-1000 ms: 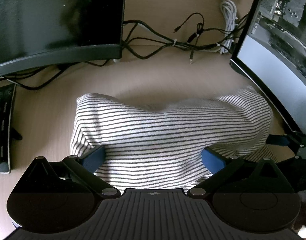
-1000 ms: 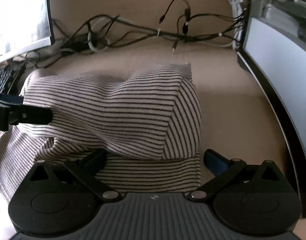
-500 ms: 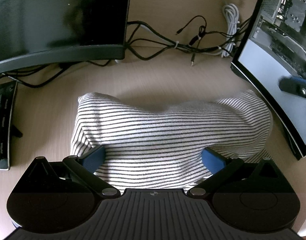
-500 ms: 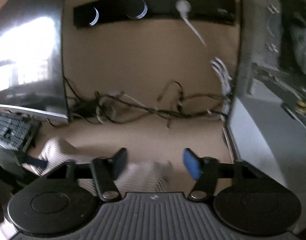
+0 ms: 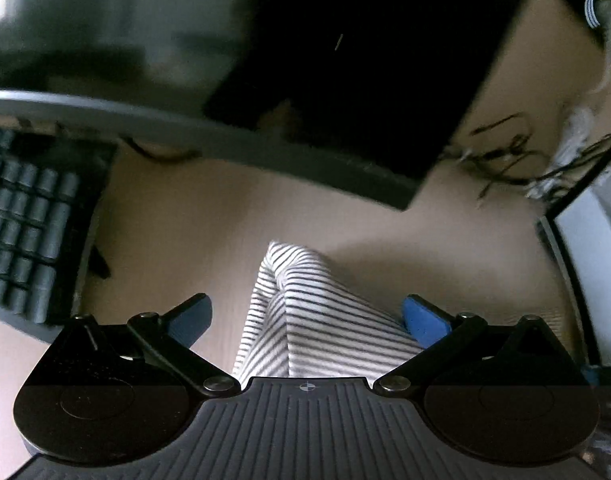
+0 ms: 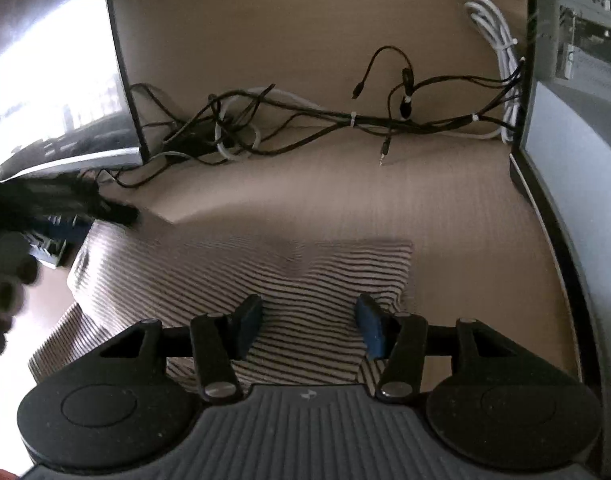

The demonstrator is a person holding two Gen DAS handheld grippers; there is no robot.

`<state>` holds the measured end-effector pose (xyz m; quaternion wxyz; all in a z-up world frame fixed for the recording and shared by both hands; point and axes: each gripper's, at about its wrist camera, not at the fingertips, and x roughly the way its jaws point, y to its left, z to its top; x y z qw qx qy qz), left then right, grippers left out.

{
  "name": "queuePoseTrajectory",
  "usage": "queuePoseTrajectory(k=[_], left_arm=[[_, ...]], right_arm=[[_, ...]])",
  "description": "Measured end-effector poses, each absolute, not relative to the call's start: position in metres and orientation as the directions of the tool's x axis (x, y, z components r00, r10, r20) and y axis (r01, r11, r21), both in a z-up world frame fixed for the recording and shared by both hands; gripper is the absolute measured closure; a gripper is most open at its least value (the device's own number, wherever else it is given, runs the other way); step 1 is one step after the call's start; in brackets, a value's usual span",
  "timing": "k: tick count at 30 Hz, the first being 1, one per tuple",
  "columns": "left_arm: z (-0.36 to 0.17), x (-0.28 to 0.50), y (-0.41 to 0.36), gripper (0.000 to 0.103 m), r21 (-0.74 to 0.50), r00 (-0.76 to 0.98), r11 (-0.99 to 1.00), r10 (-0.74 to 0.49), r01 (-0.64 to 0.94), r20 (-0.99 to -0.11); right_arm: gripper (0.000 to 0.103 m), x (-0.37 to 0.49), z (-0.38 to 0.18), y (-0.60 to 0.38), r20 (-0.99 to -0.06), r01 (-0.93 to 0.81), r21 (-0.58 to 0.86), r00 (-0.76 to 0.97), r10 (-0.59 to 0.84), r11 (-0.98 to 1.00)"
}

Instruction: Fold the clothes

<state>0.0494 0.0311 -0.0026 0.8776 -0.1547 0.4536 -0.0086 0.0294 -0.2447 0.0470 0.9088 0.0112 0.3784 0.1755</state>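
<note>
A white garment with thin dark stripes (image 6: 265,272) lies folded on the tan desk. My right gripper (image 6: 308,312) hovers over its right half. The jaws stand about half apart and are closing, with the cloth lying beneath the gap and neither pad pressing on it. In the left wrist view a raised corner of the garment (image 5: 325,332) pokes up between the blue pads of my left gripper (image 5: 307,312), which is wide open. The cloth sits nearer the right pad. A dark blurred shape at the left edge of the right wrist view is the left gripper (image 6: 9,240).
A dark curved monitor (image 5: 345,60) stands at the back left and a second screen (image 6: 577,160) along the right. A keyboard (image 5: 25,224) lies at the left. Tangled black and white cables (image 6: 345,120) run along the back of the desk (image 6: 445,200).
The left gripper has rolled and slid left toward the keyboard, so less cloth sits between its pads. The right gripper's jaws have narrowed from wide to half, and it lifted off the fold, which now lies flatter.
</note>
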Motion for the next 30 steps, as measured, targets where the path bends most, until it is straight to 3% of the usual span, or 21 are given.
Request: queuePoseTrajectory(k=[5, 11, 12, 14, 18, 23, 30], left_arm=[[-0.012, 0.065, 0.026, 0.000, -0.268, 0.568, 0.957, -0.161, -0.111, -0.807], [-0.017, 0.068, 0.021, 0.003, -0.284, 0.571, 0.955, -0.187, -0.086, -0.800], [-0.016, 0.067, 0.019, 0.015, -0.287, 0.575, 0.955, -0.194, -0.076, -0.795], [-0.014, 0.064, 0.014, 0.030, -0.277, 0.585, 0.959, -0.192, -0.059, -0.788], [0.008, 0.046, 0.024, 0.051, -0.319, 0.648, 0.946, -0.211, -0.052, -0.732], [0.031, -0.015, 0.044, 0.063, -0.374, 0.719, 0.927, -0.281, 0.032, -0.635], [0.011, -0.111, 0.031, 0.059, -0.355, 0.637, 0.931, -0.325, 0.087, -0.698]], right_arm=[[0.038, 0.056, 0.072, -0.263, -0.634, -0.177, 0.133, 0.741, 0.221, 0.975], [0.038, 0.110, 0.021, -0.268, -0.777, -0.054, 0.307, 0.563, 0.283, 0.950], [0.041, 0.108, 0.019, -0.264, -0.776, -0.067, 0.314, 0.556, 0.297, 0.947], [0.061, 0.103, 0.018, -0.256, -0.775, -0.103, 0.313, 0.546, 0.317, 0.944], [0.071, 0.097, 0.046, -0.246, -0.718, -0.179, 0.290, 0.609, 0.337, 0.940], [0.071, 0.044, 0.085, -0.257, -0.617, -0.291, 0.256, 0.685, 0.388, 0.922], [0.071, -0.034, 0.057, -0.290, -0.686, -0.239, 0.265, 0.634, 0.357, 0.934]])
